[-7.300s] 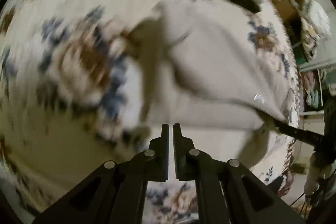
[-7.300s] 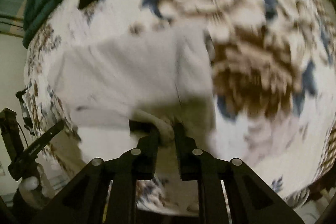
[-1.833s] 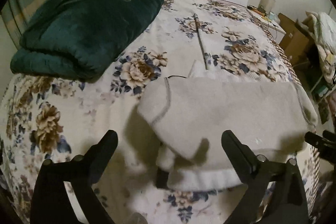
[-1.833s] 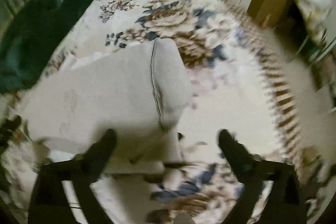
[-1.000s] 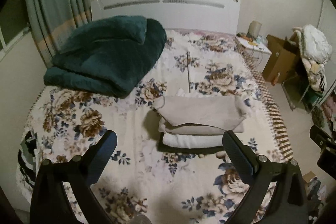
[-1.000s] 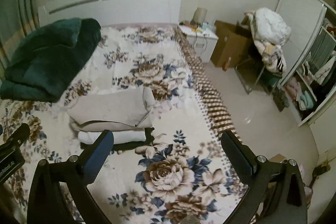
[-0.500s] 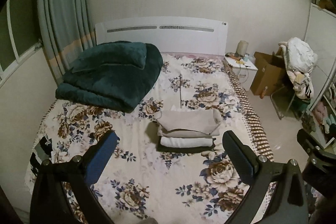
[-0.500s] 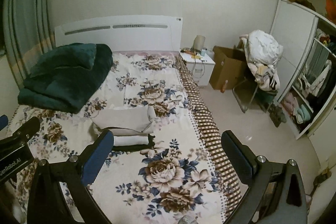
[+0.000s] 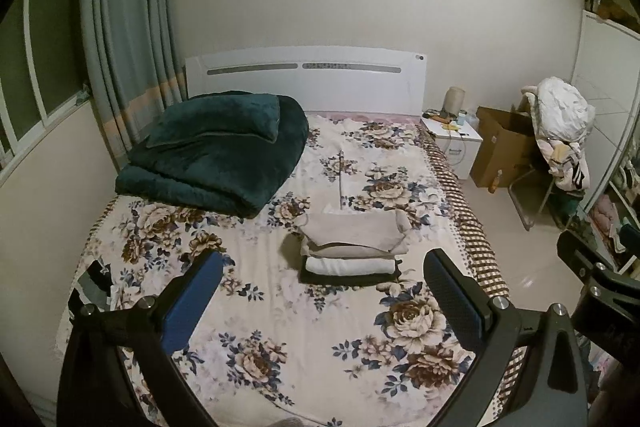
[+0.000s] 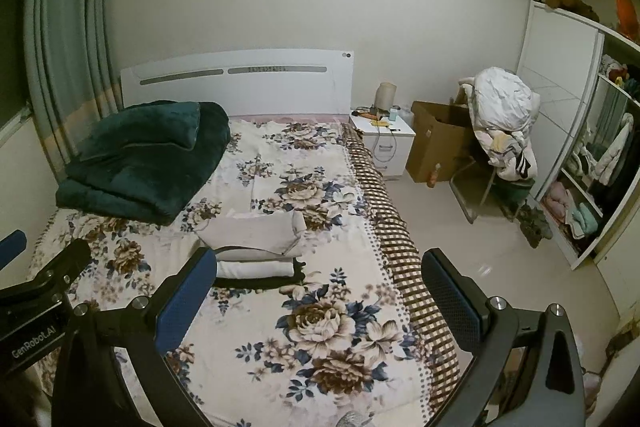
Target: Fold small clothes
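Resting: soft folded clothes stack (image 9: 352, 251) on floral bedspread (image 9: 280, 347) | left tongs (image 9: 322, 291) released | right tongs (image 10: 316, 291) released

A bed with a white slotted headboard (image 9: 306, 77) stands against the far wall, covered by a cream sheet printed with brown and blue flowers (image 9: 280, 327) (image 10: 320, 327). A brown-and-white checked edge (image 10: 394, 259) runs down its right side. At the head, on the left half, lies a thick dark green plush blanket, folded (image 9: 216, 157) (image 10: 140, 163). Near the middle of the sheet sits a stack of folded garments (image 9: 352, 247) (image 10: 256, 247): beige on top, white beneath, black at the bottom, touching the sheet. Dark and pale items, unclear, lie at the left edge (image 9: 94, 281).
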Action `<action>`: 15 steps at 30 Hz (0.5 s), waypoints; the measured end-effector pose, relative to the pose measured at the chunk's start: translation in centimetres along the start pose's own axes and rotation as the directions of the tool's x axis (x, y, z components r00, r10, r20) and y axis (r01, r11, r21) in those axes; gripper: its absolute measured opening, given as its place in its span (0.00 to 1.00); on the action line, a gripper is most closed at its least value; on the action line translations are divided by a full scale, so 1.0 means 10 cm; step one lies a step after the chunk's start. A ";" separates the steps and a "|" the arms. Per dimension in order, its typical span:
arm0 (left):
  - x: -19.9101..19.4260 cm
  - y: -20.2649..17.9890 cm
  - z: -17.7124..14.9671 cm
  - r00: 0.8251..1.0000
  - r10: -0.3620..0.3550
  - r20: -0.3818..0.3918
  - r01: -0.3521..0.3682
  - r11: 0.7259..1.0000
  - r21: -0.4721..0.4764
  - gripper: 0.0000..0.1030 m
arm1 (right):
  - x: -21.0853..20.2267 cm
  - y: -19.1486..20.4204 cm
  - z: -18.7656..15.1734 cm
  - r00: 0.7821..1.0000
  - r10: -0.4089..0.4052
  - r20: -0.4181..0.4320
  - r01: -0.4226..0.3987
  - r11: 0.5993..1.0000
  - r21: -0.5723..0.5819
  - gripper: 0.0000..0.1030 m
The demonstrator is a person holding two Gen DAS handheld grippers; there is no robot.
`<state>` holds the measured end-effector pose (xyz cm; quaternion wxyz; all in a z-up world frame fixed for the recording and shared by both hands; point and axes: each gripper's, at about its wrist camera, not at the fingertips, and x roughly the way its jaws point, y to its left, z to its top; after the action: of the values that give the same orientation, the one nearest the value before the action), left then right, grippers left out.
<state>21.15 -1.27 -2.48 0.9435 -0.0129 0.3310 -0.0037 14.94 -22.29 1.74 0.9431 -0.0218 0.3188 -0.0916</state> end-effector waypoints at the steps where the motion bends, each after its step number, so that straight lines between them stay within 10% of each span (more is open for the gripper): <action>1: -0.02 0.00 0.00 1.000 -0.003 0.001 0.003 1.000 -0.001 1.00 | -0.01 -0.01 0.01 1.000 0.001 0.002 -0.001 1.000 0.000 1.00; 15: -0.15 0.00 0.02 1.000 0.004 0.017 -0.004 1.000 -0.009 1.00 | -0.07 -0.03 0.06 1.000 0.005 -0.003 -0.005 1.000 -0.004 1.00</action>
<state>20.13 -1.22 -1.38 0.9462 -0.0166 0.3231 -0.0002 14.68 -22.47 2.71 0.9428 -0.0228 0.3206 -0.0886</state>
